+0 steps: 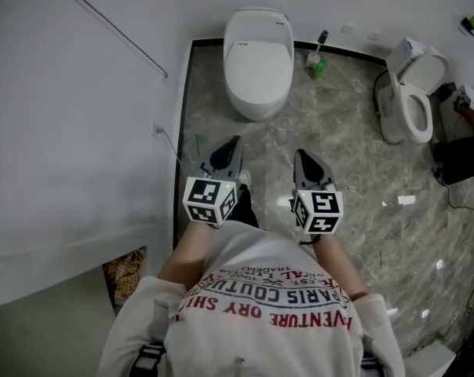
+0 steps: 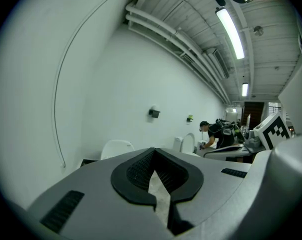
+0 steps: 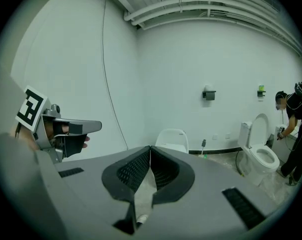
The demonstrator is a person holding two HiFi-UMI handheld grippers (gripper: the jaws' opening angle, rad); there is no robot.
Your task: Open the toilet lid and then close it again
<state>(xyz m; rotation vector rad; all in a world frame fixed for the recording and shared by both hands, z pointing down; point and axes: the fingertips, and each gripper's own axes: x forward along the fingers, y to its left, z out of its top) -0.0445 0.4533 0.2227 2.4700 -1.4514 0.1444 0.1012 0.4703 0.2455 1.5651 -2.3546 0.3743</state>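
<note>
Entry, toilet lid task.

The toilet [image 1: 258,67] stands at the far end of the floor, against the far wall and close to the left wall. Its lid [image 1: 258,49] lies flat on the bowl, closed. I see nothing touching it.

The left tool [image 1: 235,143] has its jaws together with nothing between them. It points toward the toilet, tilted a little below level, and sits well apart from it on the near side. The right tool [image 1: 300,155] is in the same state, with its pads meeting and empty, and is aimed the same way. The two tools sit side by side without touching. Each carries its marker cube at the near end, the left cube [image 1: 209,201] and the right cube [image 1: 318,211].

Just right of the toilet, a brush in a green holder [image 1: 318,60] stands on the floor by the far wall. Further right is a second toilet [image 1: 413,93] with its lid raised. At the far right edge a person in dark clothes [image 1: 466,144] is bent toward it.

The floor [image 1: 355,155] is grey, marble-patterned tile. The left wall [image 1: 56,132] is plain white, with a thin cable [image 1: 103,26] running across it. The right gripper view shows a small dark fixture [image 3: 208,94] high on the far wall, between the two toilets.
</note>
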